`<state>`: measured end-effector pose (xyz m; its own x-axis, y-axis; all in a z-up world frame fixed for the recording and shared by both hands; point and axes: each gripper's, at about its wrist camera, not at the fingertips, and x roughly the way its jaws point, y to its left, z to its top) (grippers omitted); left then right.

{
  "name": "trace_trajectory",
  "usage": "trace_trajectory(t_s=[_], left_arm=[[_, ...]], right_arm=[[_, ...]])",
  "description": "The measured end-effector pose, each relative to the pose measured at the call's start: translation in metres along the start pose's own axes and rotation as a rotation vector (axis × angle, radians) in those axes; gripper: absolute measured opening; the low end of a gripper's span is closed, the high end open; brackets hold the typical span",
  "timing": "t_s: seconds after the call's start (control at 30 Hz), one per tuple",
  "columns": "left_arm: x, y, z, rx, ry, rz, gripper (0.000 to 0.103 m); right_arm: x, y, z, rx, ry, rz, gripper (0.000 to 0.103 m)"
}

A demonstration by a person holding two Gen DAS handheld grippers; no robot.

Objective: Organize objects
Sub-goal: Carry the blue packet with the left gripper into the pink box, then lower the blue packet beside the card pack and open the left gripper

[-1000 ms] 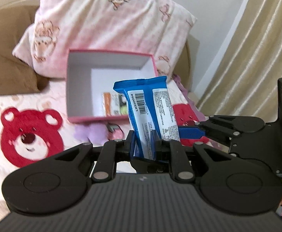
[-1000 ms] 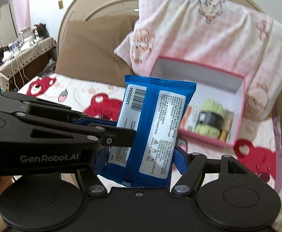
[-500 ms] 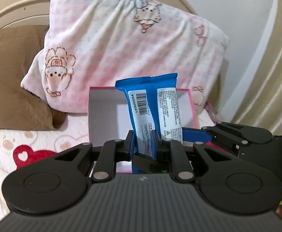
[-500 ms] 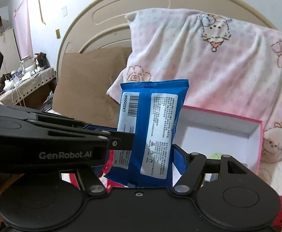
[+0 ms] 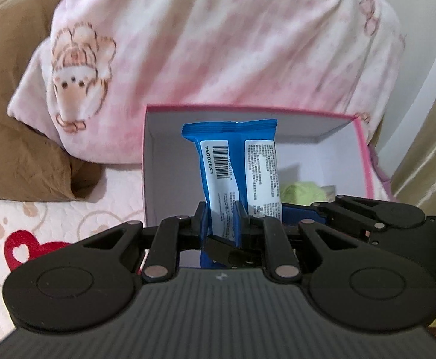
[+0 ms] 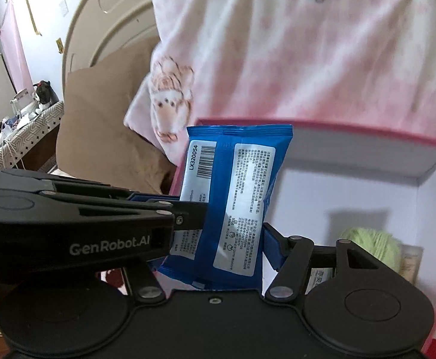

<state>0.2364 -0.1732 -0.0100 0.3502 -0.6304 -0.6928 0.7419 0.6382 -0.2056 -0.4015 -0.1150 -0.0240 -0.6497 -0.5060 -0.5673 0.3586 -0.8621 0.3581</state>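
Left wrist view: left gripper point(image 5: 221, 220) clamped on blue packet point(image 5: 235, 161) upright over pink box point(image 5: 363, 149), right gripper point(image 6: 218, 239) closing around it, pads apparently touching; risk: uneven release could tip packet onto green yarn point(image 6: 370, 243) or the rim.

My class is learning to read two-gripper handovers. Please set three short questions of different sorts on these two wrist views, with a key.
1. True or false: the left gripper is shut on the blue packet.
2. What green thing lies in the pink box? A) yarn ball B) apple C) sponge
3. Fill in: behind the box leans a pink ____.

Key
1. True; the right gripper also straddles the packet, its jaws closing.
2. A, the yarn ball.
3. pillow.
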Motion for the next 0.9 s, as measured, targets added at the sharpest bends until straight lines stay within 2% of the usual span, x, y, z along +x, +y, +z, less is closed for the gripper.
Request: trace_trajectory(t_s=[0.43, 0.9], left_arm=[[0.060, 0.000, -0.015, 0.086, 0.074, 0.061, 0.014], [0.077, -0.007, -0.024, 0.114, 0.084, 0.103, 0.014]], right_arm=[[0.064, -0.033, -0.032, 0.123, 0.043, 0.055, 0.067], [0.084, -0.031, -0.039, 0.087, 0.087, 0.001, 0.067]])
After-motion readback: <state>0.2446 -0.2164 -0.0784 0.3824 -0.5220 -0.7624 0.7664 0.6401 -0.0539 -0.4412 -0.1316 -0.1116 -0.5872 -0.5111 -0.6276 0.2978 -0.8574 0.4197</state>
